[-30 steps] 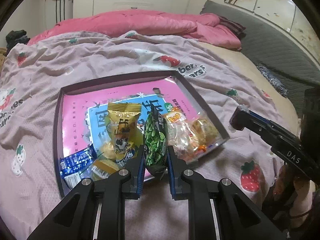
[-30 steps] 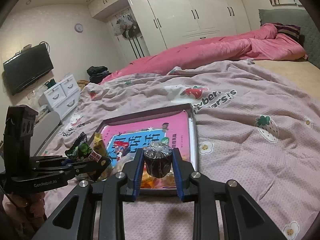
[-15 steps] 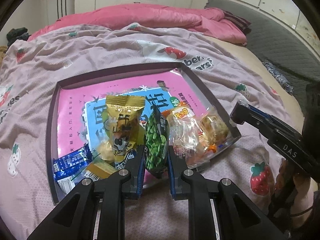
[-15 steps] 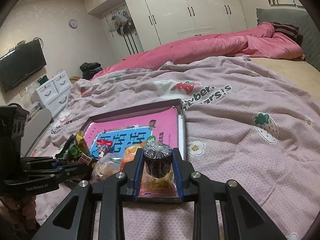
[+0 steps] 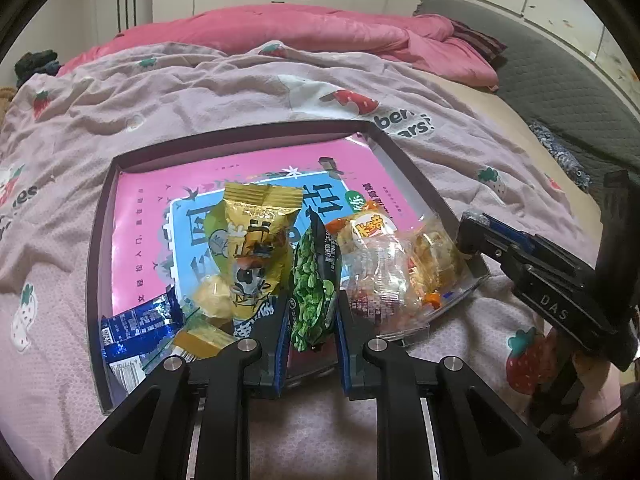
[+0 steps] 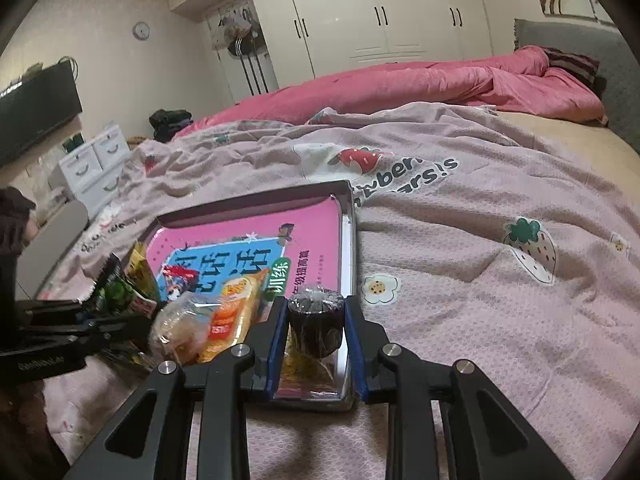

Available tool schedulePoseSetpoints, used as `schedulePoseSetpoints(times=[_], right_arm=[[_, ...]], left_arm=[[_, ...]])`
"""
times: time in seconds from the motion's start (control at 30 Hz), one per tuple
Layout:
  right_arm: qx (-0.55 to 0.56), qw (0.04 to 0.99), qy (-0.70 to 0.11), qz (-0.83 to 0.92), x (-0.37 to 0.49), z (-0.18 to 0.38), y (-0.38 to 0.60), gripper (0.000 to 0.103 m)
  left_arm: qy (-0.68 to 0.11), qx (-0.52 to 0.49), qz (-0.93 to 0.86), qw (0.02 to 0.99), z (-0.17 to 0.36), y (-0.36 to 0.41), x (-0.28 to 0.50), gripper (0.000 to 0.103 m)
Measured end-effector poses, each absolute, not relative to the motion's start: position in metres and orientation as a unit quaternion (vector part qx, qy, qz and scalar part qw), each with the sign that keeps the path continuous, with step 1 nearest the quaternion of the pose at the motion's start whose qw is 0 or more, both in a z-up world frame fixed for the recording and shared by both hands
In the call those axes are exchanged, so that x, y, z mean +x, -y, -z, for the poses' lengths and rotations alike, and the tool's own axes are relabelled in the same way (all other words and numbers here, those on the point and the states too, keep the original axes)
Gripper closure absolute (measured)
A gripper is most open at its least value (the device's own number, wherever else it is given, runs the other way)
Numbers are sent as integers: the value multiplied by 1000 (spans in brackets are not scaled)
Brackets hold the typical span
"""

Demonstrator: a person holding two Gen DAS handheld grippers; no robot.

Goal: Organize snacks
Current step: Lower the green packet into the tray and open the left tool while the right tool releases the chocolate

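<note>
Left gripper clamped on a green pea packet, held upright over the near edge of the tray; right gripper clamped on a dark wrapped cake above the tray's near right corner; inside the tray, on a pink book: yellow packet left of the peas, clear bag of pastries right, blue wrapper near left; all on a strawberry-print bedspread.

Two close wrist fisheyes angled down, sharing tray
</note>
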State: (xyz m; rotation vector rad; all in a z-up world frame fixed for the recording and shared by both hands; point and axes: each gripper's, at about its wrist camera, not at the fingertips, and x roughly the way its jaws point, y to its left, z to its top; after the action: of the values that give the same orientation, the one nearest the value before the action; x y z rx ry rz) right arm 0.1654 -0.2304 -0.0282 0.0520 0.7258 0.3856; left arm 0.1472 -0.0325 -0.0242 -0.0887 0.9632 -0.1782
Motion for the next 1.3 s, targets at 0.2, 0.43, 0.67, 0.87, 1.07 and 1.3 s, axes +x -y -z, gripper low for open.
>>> schedulePoseSetpoints(times=[0.2,0.43,0.67,0.87,1.07,1.3], right_arm=[[-12,921,-347,-178,166,33,220,74],[6,916,-347,-202,164,35,221,74],[22,911,-357,-203,165,38,226,74],[19,910,-359,-208,164,39,224,74],[27,908,-361,-210,162,39,228,74],[24,906,-364,-214,158,39,227,73]], left_arm=[[-467,-47,83,879,27,30,149,83],[-468,-49,83,879,28,30,149,83],[-469,-52,83,878,28,29,148,83],[-470,-53,83,877,29,28,148,82],[-469,-58,83,877,30,27,147,82],[-467,-67,84,878,30,25,147,82]])
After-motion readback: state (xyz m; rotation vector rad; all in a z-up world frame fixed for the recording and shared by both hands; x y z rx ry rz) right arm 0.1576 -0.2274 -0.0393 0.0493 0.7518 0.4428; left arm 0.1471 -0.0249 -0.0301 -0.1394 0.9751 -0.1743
